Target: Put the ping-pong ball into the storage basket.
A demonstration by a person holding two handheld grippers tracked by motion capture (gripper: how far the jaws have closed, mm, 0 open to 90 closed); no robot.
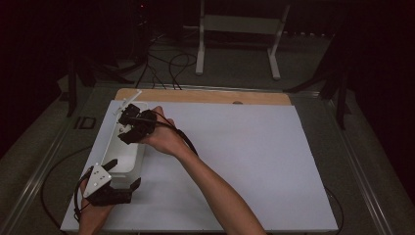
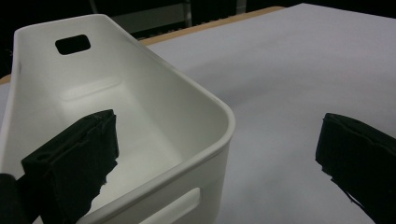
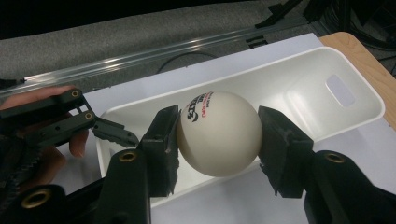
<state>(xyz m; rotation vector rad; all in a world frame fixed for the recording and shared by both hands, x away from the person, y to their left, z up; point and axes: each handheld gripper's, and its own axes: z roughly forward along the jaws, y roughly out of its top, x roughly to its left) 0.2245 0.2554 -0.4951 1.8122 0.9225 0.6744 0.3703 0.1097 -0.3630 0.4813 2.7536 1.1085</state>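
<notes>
Most of the white sheet (image 1: 235, 161) covering the table lies bare to the right of the long white plastic bin (image 1: 128, 155), giving broad room to pass there. The bin sits along the sheet's left edge. The left gripper (image 1: 123, 172) straddles its near end wall, jaws wide apart, one inside the bin and one outside. The right gripper (image 1: 128, 123) and its table-tennis ball (image 3: 219, 133) hang over the bin's far half, with bare bin floor beneath them.

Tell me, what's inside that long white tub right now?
The white tub looks bare inside; one finger of the left gripper dips in. The ball hangs above it in the right gripper, hiding some floor.
</notes>
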